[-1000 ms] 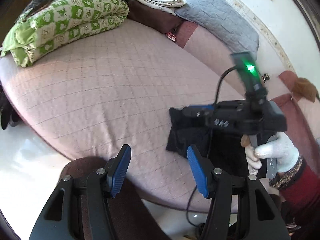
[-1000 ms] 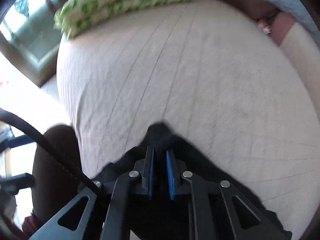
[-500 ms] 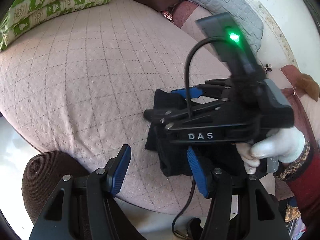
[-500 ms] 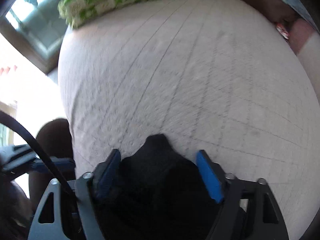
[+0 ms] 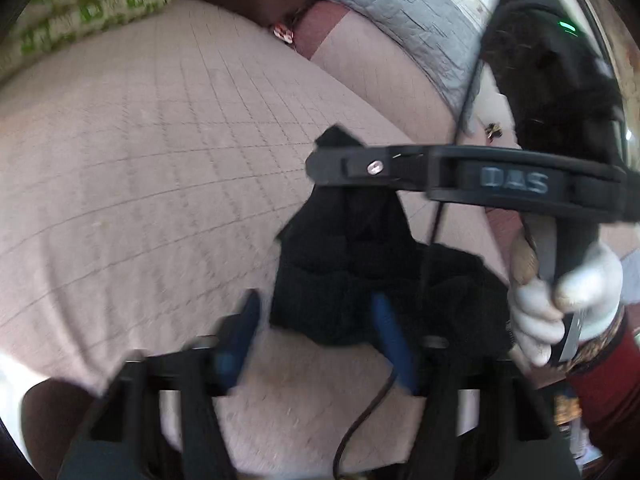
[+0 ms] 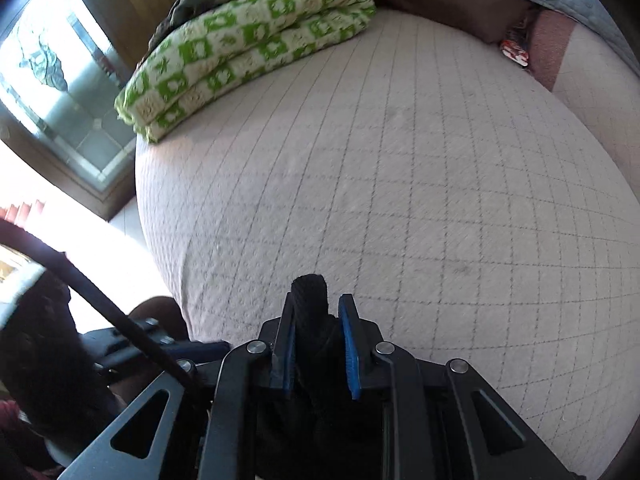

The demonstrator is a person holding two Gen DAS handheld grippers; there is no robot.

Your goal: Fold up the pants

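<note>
The black pants (image 5: 352, 256) lie bunched near the front edge of the pink quilted bed (image 5: 152, 152). My right gripper (image 6: 316, 320) is shut on a fold of the black pants (image 6: 309, 292) and lifts it above the bed; in the left wrist view it (image 5: 336, 164) holds the cloth up from the pile. My left gripper (image 5: 316, 320) is open, its blue pads on either side of the lower edge of the pants pile, blurred by motion.
A folded green-and-white blanket (image 6: 240, 52) lies at the bed's far left. A grey quilted pillow (image 5: 400, 20) and brown cushions sit at the back. A brown stool (image 6: 156, 312) stands off the bed's front edge. A window (image 6: 44, 80) is at left.
My right gripper opened over the pants, then shut on a fold and raised it. My left gripper moved forward toward the pants pile and stayed open.
</note>
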